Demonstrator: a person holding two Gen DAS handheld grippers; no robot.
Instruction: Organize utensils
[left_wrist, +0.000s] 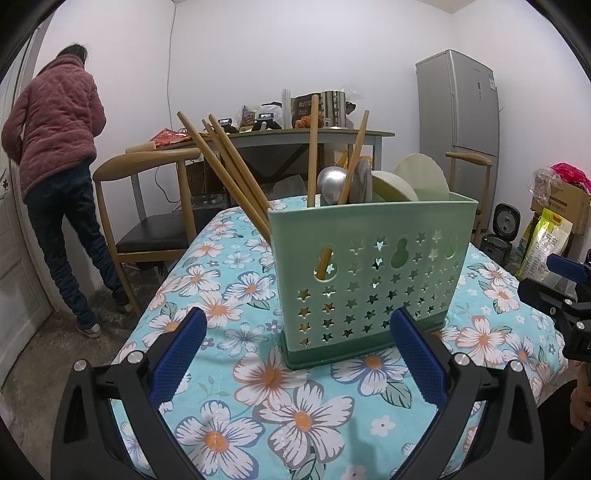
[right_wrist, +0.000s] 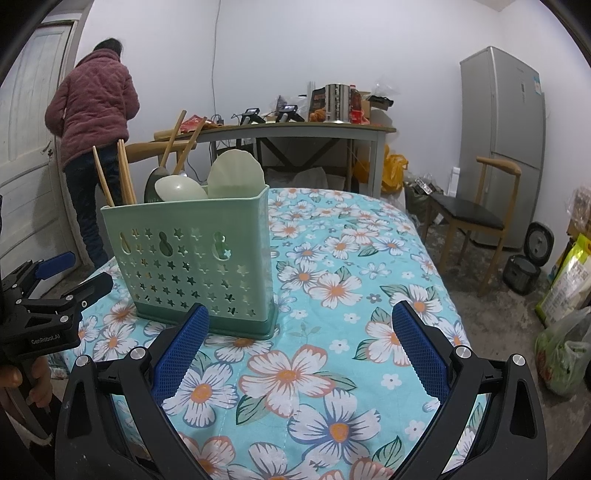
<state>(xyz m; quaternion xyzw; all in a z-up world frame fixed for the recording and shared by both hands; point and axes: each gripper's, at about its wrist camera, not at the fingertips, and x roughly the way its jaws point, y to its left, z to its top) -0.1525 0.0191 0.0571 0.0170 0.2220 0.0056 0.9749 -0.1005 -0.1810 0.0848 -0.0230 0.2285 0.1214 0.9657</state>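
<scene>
A green perforated utensil caddy (left_wrist: 373, 273) stands upright on the floral tablecloth (left_wrist: 258, 398); it also shows in the right wrist view (right_wrist: 199, 258). It holds wooden chopsticks (left_wrist: 225, 170), a metal spoon (left_wrist: 330, 182) and pale ladles or spoons (left_wrist: 421, 177). My left gripper (left_wrist: 299, 354) is open and empty, just in front of the caddy. My right gripper (right_wrist: 301, 350) is open and empty, in front and to the right of the caddy. The left gripper shows at the left edge of the right wrist view (right_wrist: 55, 288).
A person in a pink jacket (left_wrist: 59, 122) stands by a door at the left. A wooden chair (left_wrist: 155, 206) sits behind the table, another (right_wrist: 476, 214) at the right. A cluttered desk (right_wrist: 295, 125), a fridge (right_wrist: 506, 140) and floor bags (right_wrist: 565, 280) stand beyond.
</scene>
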